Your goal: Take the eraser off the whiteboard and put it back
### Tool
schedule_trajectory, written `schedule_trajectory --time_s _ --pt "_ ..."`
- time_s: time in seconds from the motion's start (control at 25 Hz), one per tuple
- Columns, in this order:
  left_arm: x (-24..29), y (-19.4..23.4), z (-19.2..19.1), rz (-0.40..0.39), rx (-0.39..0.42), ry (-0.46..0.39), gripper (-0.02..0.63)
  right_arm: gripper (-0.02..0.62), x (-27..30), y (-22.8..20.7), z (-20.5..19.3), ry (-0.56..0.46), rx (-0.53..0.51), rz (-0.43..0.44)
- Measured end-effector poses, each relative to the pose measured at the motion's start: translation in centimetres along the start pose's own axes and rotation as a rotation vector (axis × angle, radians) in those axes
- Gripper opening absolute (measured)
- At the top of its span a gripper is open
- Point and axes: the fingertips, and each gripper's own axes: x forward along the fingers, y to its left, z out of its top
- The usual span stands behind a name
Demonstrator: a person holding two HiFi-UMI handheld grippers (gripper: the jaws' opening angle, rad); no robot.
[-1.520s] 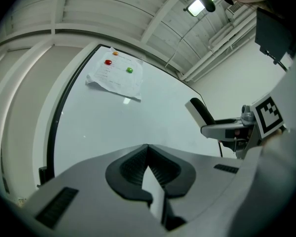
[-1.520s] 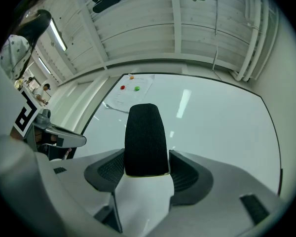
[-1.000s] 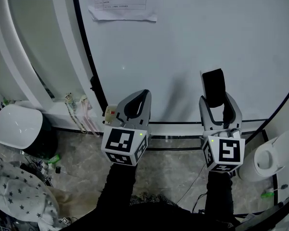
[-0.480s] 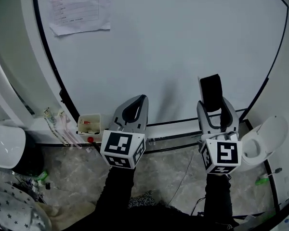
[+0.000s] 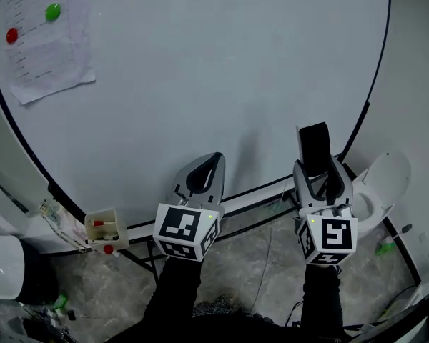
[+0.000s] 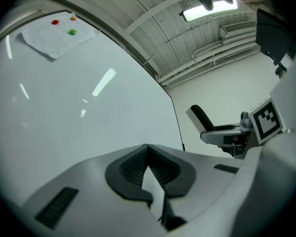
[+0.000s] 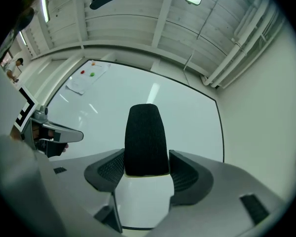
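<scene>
The eraser [image 5: 314, 145] is off the whiteboard [image 5: 200, 70], held out in front of the board's lower right part and seemingly clear of the surface. It stands between the jaws of the right gripper [image 5: 319, 167], its black end sticking out past the tips. In the right gripper view at centre frame, both pads press on the eraser's [image 7: 145, 139] sides.

To put it back well, I would bring it flat onto bare board, inside the black border at the right. The grip should hold until the eraser sits flush, then the right gripper [image 7: 145, 166] can let go gently so it does not slide or drop. Which face sticks to the board I cannot tell.

The left gripper [image 5: 211, 158], at lower centre, has its jaws together at the tips and carries nothing, as the left gripper view [image 6: 147, 149] confirms.
</scene>
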Motion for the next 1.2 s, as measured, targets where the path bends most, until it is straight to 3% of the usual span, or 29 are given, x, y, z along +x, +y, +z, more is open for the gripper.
schedule_trajectory --time_s 0.4,0.64,0.92,1.2 --pt "7.8 -0.9 1.0 -0.17 0.009 -0.067 0.006 0.281 5.0 -3.0 -0.7 -0.002 -0.04 -0.13" --pt "10.1 -1.3 0.4 -0.225 -0.009 -0.082 0.006 0.28 6.0 -4.6 -1.7 0.006 -0.04 -0.184" --pt "12.8 -2.8 0.0 -0.252 -0.004 -0.077 0.006 0.281 6.9 -8.1 -2.8 0.013 -0.044 -0.22" --pt "15.9 -5.6 -0.2 -0.21 0.017 -0.086 0.006 0.28 9.5 -12.8 -4.6 -0.005 -0.037 -0.176"
